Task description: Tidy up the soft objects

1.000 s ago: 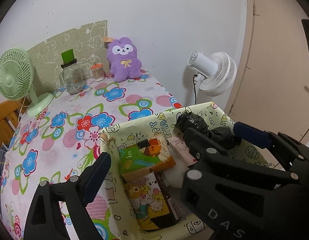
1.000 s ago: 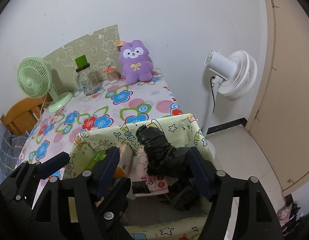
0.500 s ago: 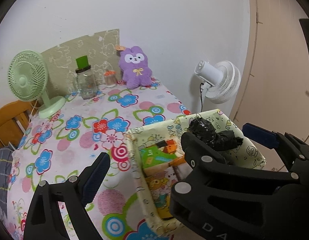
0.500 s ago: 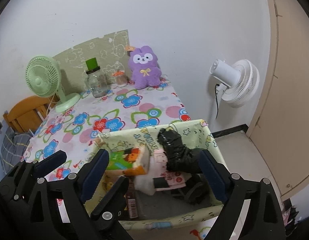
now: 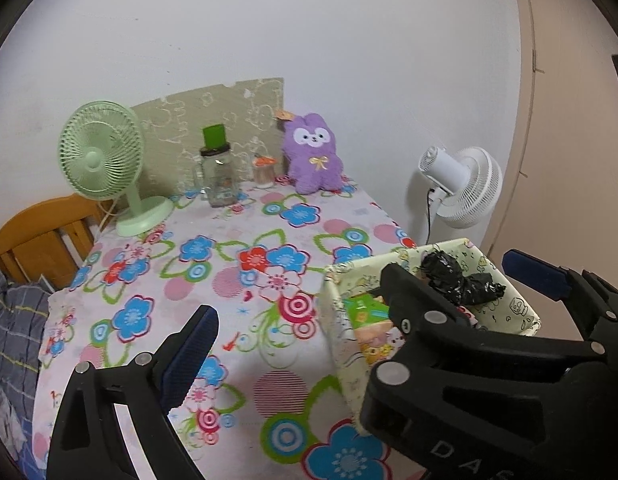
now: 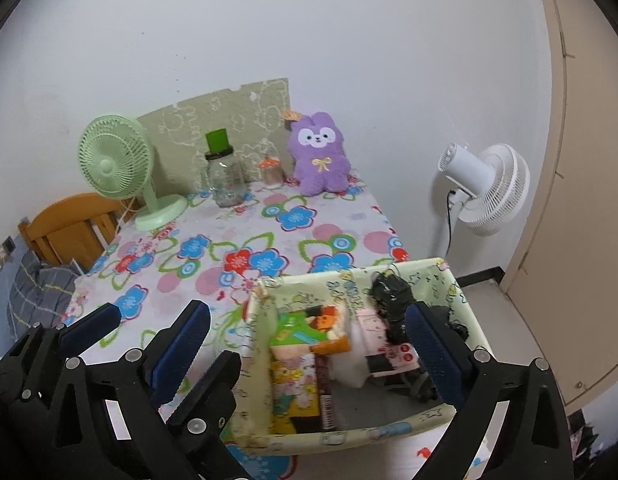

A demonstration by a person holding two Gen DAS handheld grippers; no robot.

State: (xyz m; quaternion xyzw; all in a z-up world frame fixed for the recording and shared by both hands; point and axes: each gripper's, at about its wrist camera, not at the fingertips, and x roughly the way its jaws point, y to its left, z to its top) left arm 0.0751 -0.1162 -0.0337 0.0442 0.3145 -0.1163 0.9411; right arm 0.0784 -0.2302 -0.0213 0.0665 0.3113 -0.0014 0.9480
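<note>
Across the table [image 6: 269, 216] lay a flowered cloth that filled most of both views, with a white wall behind it. At the near right corner sat the fabric storage box [image 6: 449, 280], printed in pale green cartoons; it held a crumpled black plastic bag [image 6: 389, 292] against its far right side, a green and orange packet [image 6: 309, 320] to the left, and other small packs beneath. By the far wall, well apart from the box, the purple plush rabbit [image 6: 319, 156] sat upright, just beside a small orange-lidded jar [image 6: 271, 170] and a glass jar with a green top [image 6: 225, 176]. A green desk fan [image 6: 117, 164] stood at the far left, and a white fan [image 6: 489, 188] stood off the table to the right.

Over the box, the right gripper [image 6: 309, 340] was opening, its blue-padded jaws already wide and pressing on nothing. The left gripper [image 5: 361, 292] hung spread wide too, one finger over the cloth and the other past the box, holding nothing.
</note>
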